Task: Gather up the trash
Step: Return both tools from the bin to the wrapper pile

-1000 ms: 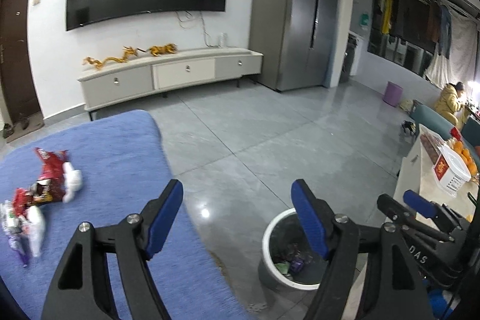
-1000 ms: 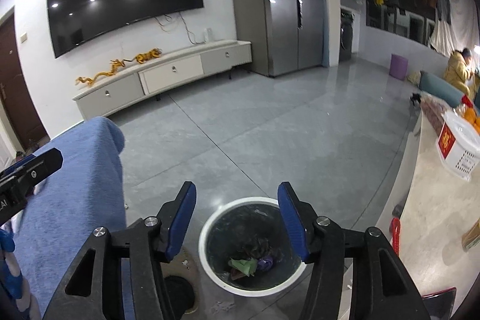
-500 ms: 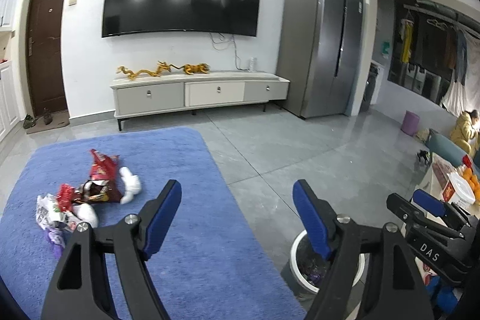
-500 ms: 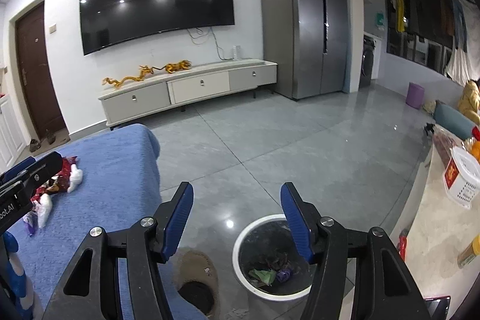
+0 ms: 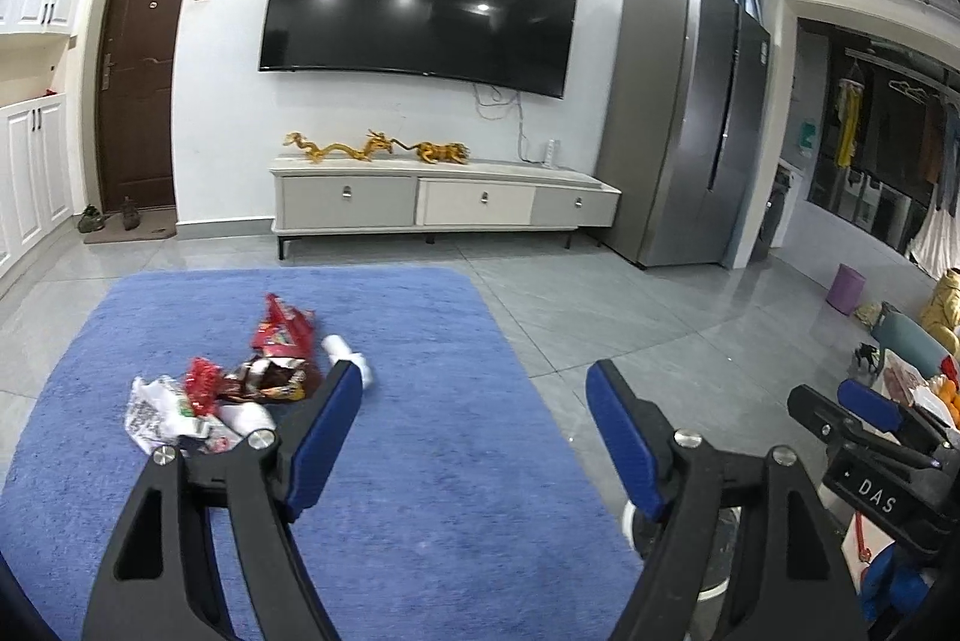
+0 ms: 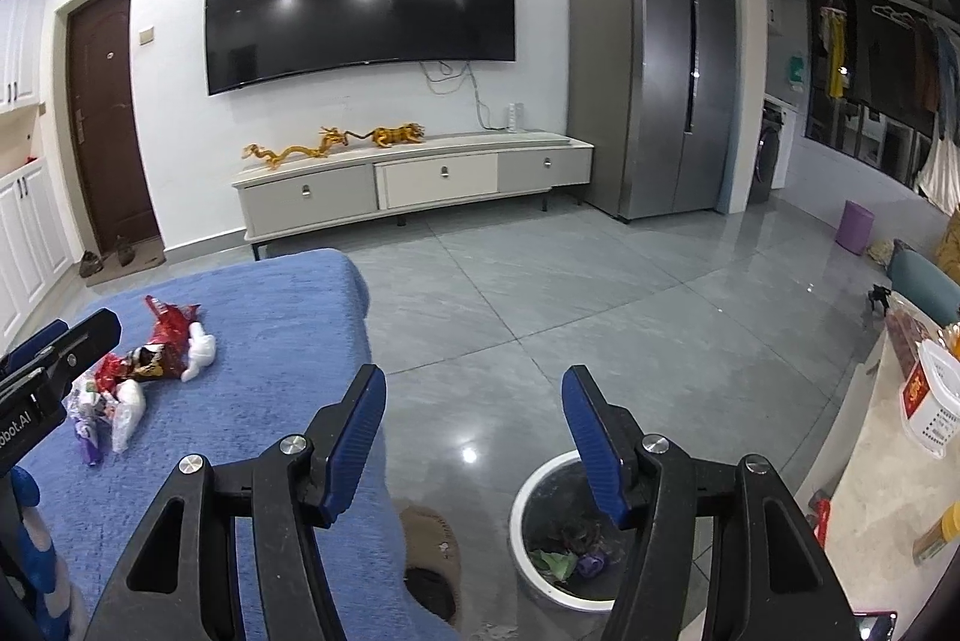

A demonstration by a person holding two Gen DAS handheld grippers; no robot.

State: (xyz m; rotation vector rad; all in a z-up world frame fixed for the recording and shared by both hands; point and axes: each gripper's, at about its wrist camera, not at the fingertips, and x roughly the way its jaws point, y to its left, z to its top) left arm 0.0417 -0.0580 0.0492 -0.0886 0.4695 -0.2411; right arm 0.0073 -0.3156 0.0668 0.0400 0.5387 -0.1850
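A heap of trash (image 5: pixel 240 383), red and brown snack wrappers, white wads and crumpled plastic, lies on the blue rug (image 5: pixel 432 461); it also shows in the right wrist view (image 6: pixel 144 365). My left gripper (image 5: pixel 474 401) is open and empty, above the rug to the right of the heap. My right gripper (image 6: pixel 474 413) is open and empty, above the floor. A white-rimmed trash bin (image 6: pixel 540 539) with some litter inside stands on the floor below the right finger.
A brown slipper (image 6: pixel 429 551) lies by the rug's edge (image 6: pixel 360 317) next to the bin. A TV cabinet (image 5: pixel 444 209) and a fridge (image 5: pixel 684 125) stand at the far wall. A counter with a white basket (image 6: pixel 933 401) is at the right.
Both grippers have tilted up and swung left. The rug and trash heap have come further into view; the bin has slid toward the lower right. Both stayed open.
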